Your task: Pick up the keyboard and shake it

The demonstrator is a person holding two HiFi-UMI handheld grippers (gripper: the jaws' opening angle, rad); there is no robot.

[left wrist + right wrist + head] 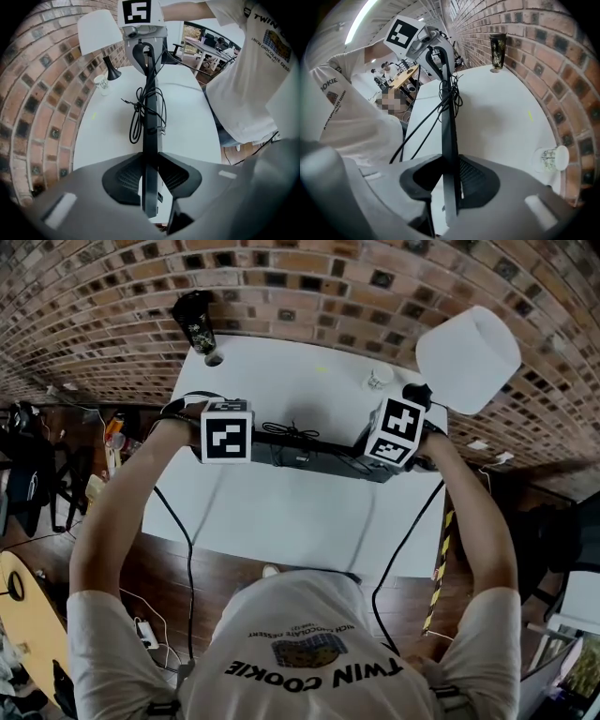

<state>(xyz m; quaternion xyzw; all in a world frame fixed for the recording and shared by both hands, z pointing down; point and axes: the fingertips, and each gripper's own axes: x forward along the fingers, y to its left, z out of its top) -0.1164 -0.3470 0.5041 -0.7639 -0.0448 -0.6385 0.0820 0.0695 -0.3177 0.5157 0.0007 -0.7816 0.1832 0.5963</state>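
**benchrat:** The pick-up half looks sorted to me. Your left gripper (151, 176) is clamped on one end of the keyboard (151, 136), and your right gripper (451, 180) is clamped on the other end. On both, the ribbed pads (127, 177) are pressed flat against the two faces. The board hangs between them over the white table (281, 521), turned on edge, and as far as I can judge it's clear of the top.

**tinkerer:** Agreed, I'd call the lift done. The shake is what's left, and one shot can't tell you whether it's started. As for the thing itself, it's a slim, rigid black slab, matte plastic by the look of it. Edge-on it's so thin that it reads like a blade from either gripper view. The dark pads with their fine ridges should bite fine on that. What I'd watch is the cable (291, 431). It's thin and black, bundled in loose loops around the middle of the board, with some loops dangling free. My guess is it'll flop around once you shake.

**benchrat:** The table's smooth and plain, with a rough brick wall (300, 277) behind it. The paper cup (379, 377), white lamp shade (467, 357) and dark vase (197, 324) all sit along the far edge. They're well apart from the keyboard, so you've got room.
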